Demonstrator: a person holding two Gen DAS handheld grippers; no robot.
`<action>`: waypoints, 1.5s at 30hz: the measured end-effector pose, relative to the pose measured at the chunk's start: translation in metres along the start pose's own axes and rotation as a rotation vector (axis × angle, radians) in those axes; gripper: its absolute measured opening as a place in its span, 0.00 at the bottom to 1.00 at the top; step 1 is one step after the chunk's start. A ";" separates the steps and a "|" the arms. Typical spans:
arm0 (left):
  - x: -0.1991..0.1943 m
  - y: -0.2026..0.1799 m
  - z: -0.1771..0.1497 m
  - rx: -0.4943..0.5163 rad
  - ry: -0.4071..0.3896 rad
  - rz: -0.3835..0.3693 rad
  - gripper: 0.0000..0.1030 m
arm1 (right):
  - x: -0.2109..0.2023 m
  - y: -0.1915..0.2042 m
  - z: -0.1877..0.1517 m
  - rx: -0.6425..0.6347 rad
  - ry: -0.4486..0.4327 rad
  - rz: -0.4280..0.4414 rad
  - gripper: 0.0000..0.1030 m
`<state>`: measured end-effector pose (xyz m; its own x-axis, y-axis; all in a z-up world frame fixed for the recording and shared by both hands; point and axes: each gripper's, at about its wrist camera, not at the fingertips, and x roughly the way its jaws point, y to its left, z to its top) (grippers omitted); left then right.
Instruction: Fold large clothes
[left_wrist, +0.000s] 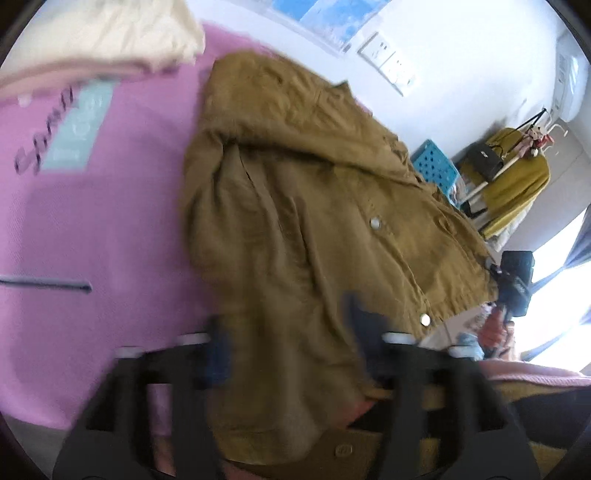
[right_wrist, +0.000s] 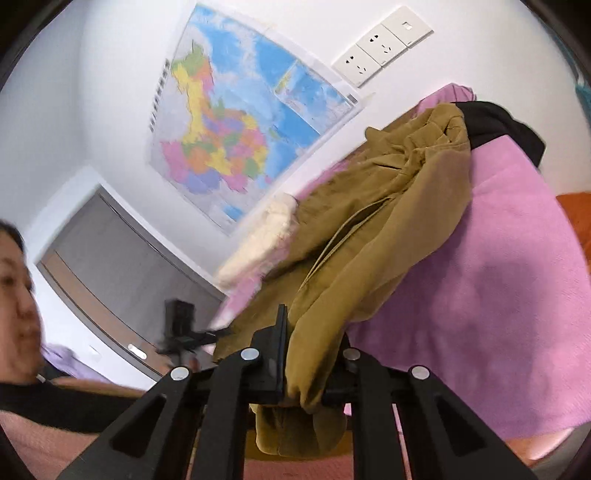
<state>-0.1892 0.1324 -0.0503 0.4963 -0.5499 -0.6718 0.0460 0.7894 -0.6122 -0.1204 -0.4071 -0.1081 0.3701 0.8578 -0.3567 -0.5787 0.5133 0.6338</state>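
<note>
The right gripper (right_wrist: 295, 373) pinches the near hem of the brown jacket (right_wrist: 369, 229). The jacket runs lengthwise to the upper right across the pink cover (right_wrist: 498, 295). The left gripper (left_wrist: 291, 354) straddles the jacket's lower edge, open.

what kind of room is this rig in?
Likely a bedroom at home: pink bedspread under the tan jacket, a wall map beside sockets, and a clothes rack with hung garments.
</note>
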 end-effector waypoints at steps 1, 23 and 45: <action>0.006 0.005 -0.003 -0.012 0.035 -0.018 0.74 | 0.002 -0.005 -0.002 0.024 0.012 0.003 0.12; -0.020 -0.019 0.015 -0.018 -0.062 0.043 0.14 | -0.006 -0.018 0.005 0.136 -0.058 0.057 0.14; -0.044 -0.051 0.124 0.042 -0.091 0.057 0.18 | 0.006 0.000 0.131 0.088 -0.188 0.050 0.13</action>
<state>-0.1059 0.1500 0.0626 0.5761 -0.4781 -0.6630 0.0506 0.8304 -0.5548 -0.0228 -0.4057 -0.0209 0.4762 0.8576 -0.1945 -0.5373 0.4588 0.7077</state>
